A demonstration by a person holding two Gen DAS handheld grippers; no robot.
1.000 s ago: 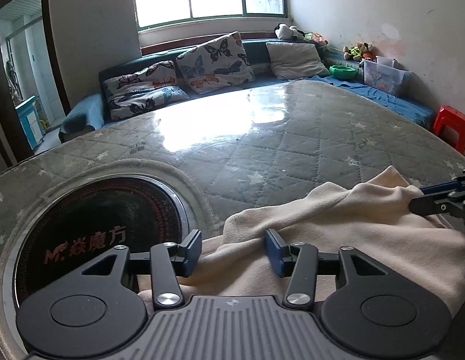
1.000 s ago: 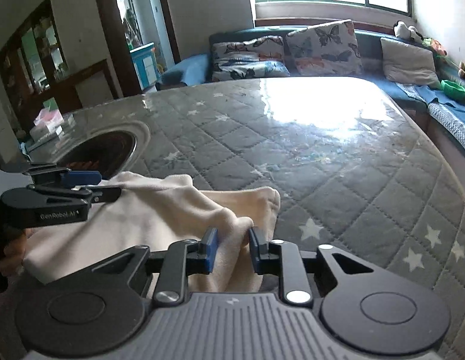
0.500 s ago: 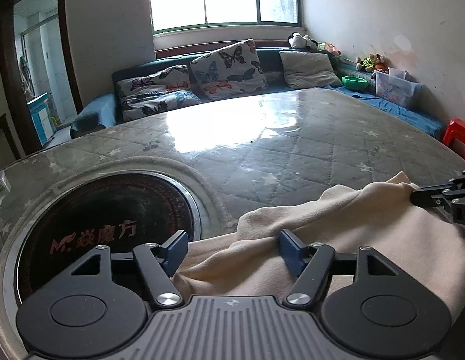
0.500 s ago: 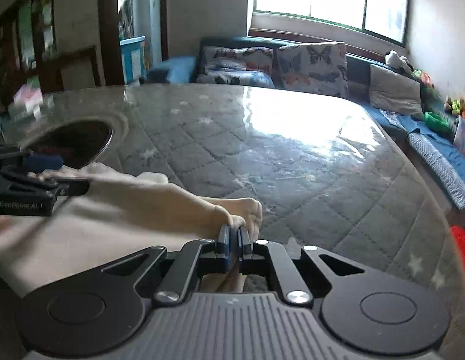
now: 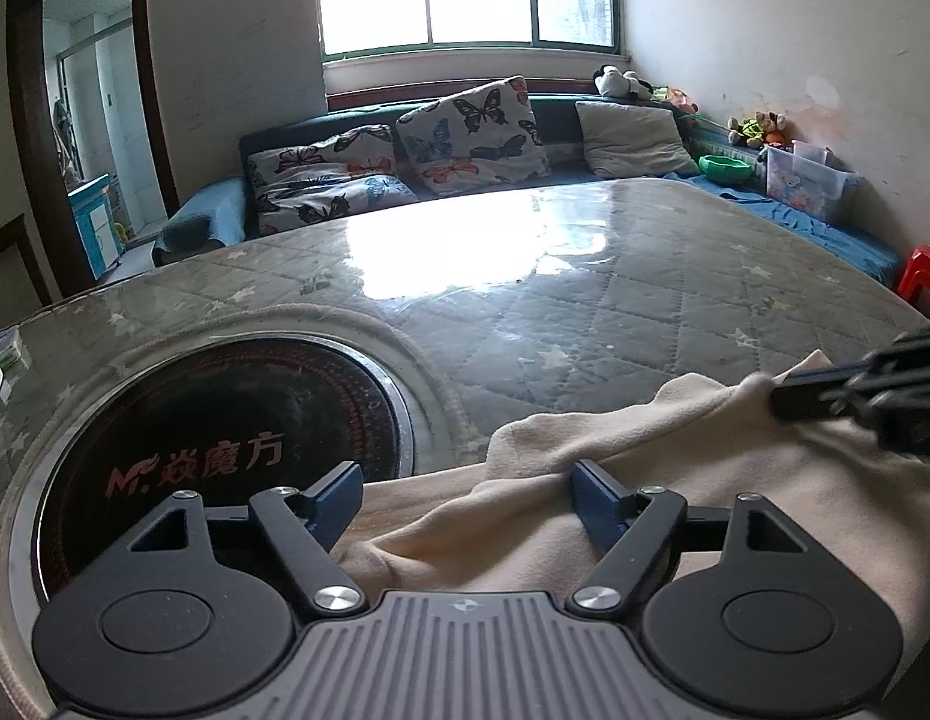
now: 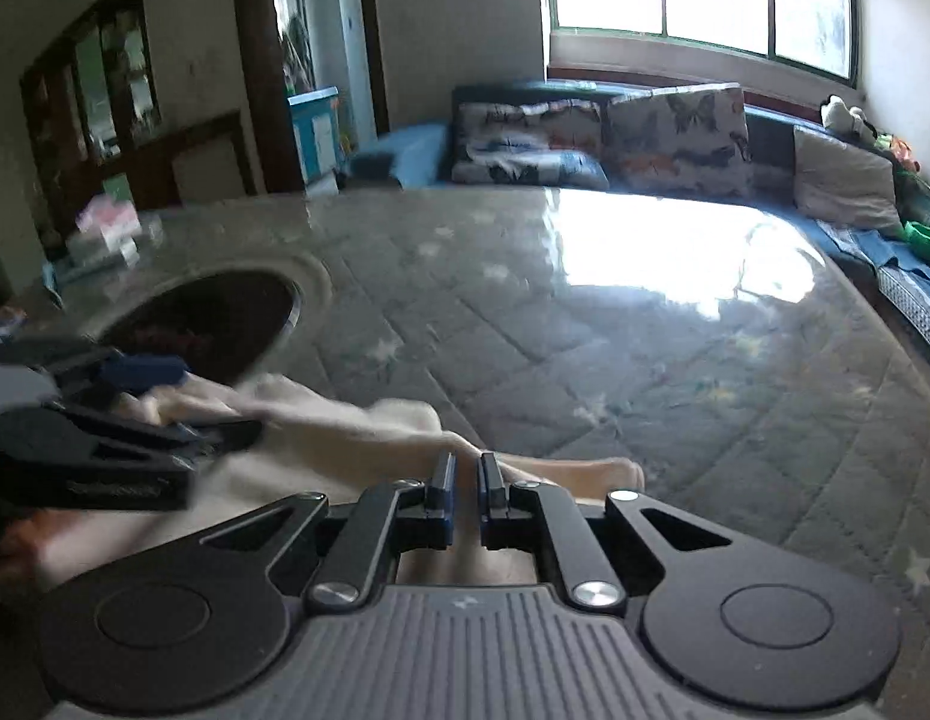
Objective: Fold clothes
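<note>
One cream garment (image 5: 675, 468) lies between the wide-spread left claw (image 5: 468, 501); the right claw (image 6: 465, 489), nearly closed, pinches its edge above the bench (image 5: 585, 300)

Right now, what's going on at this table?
A person is folding a cream garment on the quilted table cover with two handheld grippers. The right gripper is nearly shut, pinching a fold at the cloth's right edge. The left gripper is wide open, straddling the cloth's near-left part beside the round black burner without gripping. The fold isn't finished.
</note>
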